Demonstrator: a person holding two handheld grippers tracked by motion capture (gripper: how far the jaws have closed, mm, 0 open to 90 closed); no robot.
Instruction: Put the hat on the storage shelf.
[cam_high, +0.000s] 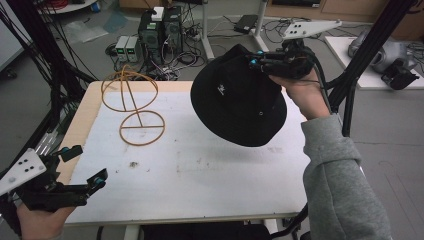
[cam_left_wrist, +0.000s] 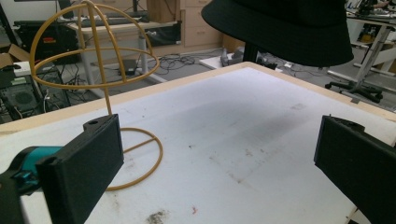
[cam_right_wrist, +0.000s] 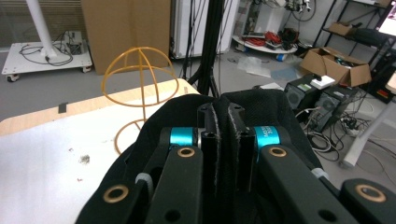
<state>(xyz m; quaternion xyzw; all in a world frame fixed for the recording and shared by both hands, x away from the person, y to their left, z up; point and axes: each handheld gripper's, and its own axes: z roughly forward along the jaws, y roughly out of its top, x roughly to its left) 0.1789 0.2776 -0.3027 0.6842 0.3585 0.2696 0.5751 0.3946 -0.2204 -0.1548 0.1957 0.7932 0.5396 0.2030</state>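
Hat (cam_high: 239, 102) hangs from raised right claw (cam_high: 256, 61), pinched above table (cam_high: 190, 175).

Three cameras on my work: one overhead, one on each of my grippers.

The high view looks forward and down from my side over the whole white surface (cam_high: 200, 170). My left gripper view sits low, looking across the surface between my jaws. My right gripper view rides high, close along my jaws. All three share the yellow wire stand (cam_high: 131, 102) (cam_left_wrist: 95, 70) (cam_right_wrist: 140, 77) and black hat (cam_high: 240, 100) (cam_left_wrist: 280, 28) (cam_right_wrist: 261, 112).
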